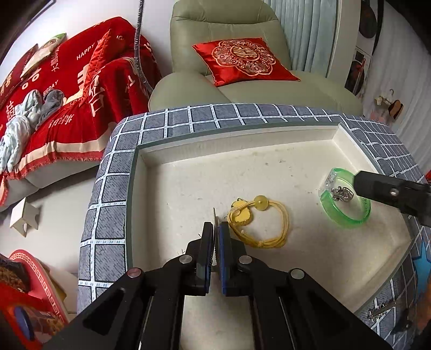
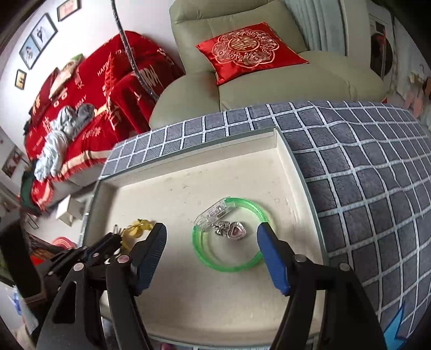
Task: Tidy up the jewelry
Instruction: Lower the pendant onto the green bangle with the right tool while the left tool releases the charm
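A shallow white tray (image 1: 140, 161) lies on a grey checked cloth. In it, a green bangle (image 2: 229, 266) with a clear tag rings a silver heart pendant (image 2: 234, 230). My right gripper (image 2: 211, 226) hangs open over the bangle with its blue pads at either side, not pressing on it. Left of the bangle (image 1: 347, 220) and the pendant (image 1: 342, 193) lies a yellow cord bracelet (image 1: 285, 215) with a bead and charms. My left gripper (image 1: 215, 226) is just left of the bracelet, shut on a thin metal piece (image 1: 214, 215) that sticks up between its pads.
The checked cloth (image 2: 363, 188) covers the table around the tray (image 2: 280, 142). Behind it stands a pale green armchair (image 1: 242, 21) with a red cushion (image 1: 242, 59). A red-covered sofa (image 1: 67, 88) is at the left. Keys (image 1: 379, 309) lie on the cloth at the right.
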The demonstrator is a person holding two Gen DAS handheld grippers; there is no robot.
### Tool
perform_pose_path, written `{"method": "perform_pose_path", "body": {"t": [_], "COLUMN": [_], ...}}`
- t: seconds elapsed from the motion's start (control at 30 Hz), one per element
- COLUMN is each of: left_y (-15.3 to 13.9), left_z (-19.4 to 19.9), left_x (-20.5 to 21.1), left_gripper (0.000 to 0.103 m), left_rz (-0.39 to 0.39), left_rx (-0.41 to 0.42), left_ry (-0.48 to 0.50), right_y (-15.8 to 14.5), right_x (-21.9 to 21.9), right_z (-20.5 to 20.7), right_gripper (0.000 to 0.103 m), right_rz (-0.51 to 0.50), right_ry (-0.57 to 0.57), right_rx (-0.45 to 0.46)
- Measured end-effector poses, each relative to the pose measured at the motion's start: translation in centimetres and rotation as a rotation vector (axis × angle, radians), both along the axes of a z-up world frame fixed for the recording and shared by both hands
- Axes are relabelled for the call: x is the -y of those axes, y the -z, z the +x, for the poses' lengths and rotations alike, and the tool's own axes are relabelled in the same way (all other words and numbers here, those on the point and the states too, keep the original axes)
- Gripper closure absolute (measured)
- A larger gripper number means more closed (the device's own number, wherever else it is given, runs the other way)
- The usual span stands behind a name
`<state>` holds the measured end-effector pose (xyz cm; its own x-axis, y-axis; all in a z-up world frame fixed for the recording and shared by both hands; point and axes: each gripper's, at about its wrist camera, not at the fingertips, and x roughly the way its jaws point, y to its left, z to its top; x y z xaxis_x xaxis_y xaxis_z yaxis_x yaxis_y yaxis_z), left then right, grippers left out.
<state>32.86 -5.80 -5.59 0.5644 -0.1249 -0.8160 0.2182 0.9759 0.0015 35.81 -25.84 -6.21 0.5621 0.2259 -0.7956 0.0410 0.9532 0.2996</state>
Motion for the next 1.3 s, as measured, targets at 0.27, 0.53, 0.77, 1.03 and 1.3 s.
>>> {"method": "perform_pose_path", "body": {"t": [0.27, 0.53, 0.77, 1.03, 1.3], "left_y": [-0.7, -1.8, -2.5, -3.2, -2.8], "left_z": [-0.4, -0.8, -1.1, -1.6, -1.5], "left_x": [0.0, -0.4, -0.9, -1.8, -2.2], "left_gripper": [0.082, 0.082, 0.082, 0.082, 0.000], "left_rz": [-0.024, -0.040, -0.057, -0.076, -0.077], "left_rx": [0.013, 0.030, 0.038, 0.033, 0.083], "left_ry": [-0.002, -0.008, -0.010, -0.019, -0.064], "right_y": [-1.1, -1.1, -1.5, -1.9, -2.2], "right_x": [0.5, 1.1, 2.0, 1.8, 1.5], "right_z": [-2.4, -3.1, -3.5, -3.9, -4.2], "right_gripper": [0.029, 0.029, 0.029, 0.023, 0.023], "right_rz": [0.017, 0.035, 0.057, -0.026, -0.088], "right_ry": [0.019, 0.035, 0.061, 0.056, 0.045], "right_rx": [0.015, 0.015, 0.026, 0.039, 0.057]}}
